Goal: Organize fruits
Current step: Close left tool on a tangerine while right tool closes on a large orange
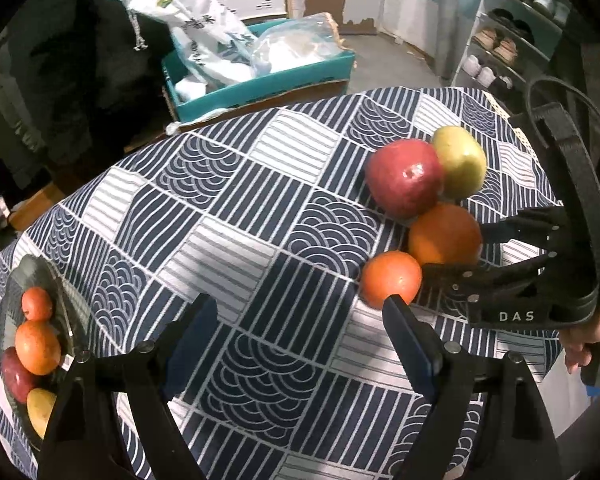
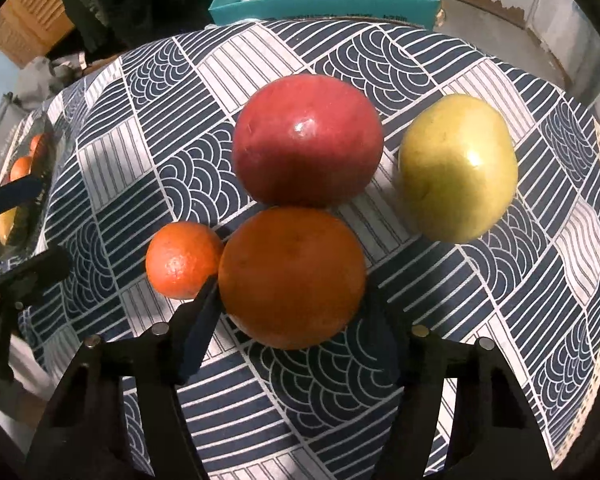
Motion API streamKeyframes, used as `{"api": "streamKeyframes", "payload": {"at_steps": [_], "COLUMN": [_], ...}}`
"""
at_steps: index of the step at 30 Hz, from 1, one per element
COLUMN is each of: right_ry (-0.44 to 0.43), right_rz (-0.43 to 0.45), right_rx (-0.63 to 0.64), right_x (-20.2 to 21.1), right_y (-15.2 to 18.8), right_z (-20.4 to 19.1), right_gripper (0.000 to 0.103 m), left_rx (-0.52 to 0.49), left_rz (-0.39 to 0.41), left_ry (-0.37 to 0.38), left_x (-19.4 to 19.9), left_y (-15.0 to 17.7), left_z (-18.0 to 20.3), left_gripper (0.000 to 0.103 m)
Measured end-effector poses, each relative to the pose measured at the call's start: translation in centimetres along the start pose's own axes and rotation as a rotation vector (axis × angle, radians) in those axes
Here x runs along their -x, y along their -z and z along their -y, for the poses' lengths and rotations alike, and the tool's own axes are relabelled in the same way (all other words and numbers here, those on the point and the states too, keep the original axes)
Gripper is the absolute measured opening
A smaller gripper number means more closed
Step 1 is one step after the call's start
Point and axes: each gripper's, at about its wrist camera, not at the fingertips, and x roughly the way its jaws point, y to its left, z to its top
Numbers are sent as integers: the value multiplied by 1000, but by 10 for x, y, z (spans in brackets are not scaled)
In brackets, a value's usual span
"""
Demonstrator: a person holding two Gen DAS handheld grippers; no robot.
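Gripping big orange (image 2: 292,276), R hand-held gripper (image 2: 288,300)

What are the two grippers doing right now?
Left gripper: open, empty, above the tablecloth.
Right gripper: shut on the large orange.

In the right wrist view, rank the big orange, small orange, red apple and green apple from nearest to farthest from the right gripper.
1. Big orange, between the right gripper's fingers.
2. Small orange, just left of the left finger.
3. Red apple, behind the big orange.
4. Green apple, far right.
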Motion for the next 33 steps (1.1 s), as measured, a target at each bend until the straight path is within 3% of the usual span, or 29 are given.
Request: {"api": "streamKeyframes", "payload": {"at_steps": [9, 24, 27, 32, 33], "right_ry": [83, 130, 131, 136, 137], "right_rz": [49, 88, 88, 85, 85], "right_rx": [-48, -127, -134, -134, -135], "right_x": [23, 40, 38, 38, 38], "right_y": [16, 27, 28, 30, 30], "right_z": [16, 37, 37, 39, 39], "right_gripper": [67, 67, 67, 67, 67], "left_rx": [-44, -54, -18, 10, 11], "left_rz": [-9, -75, -75, -101, -101], "left_ry": [44, 98, 114, 184, 186], "left_x": [-15, -55, -59, -65, -64], "left_y": [-5, -5, -5, -6, -5], "left_z": [26, 50, 47, 46, 46], "left_gripper": [86, 86, 79, 48, 48]}}
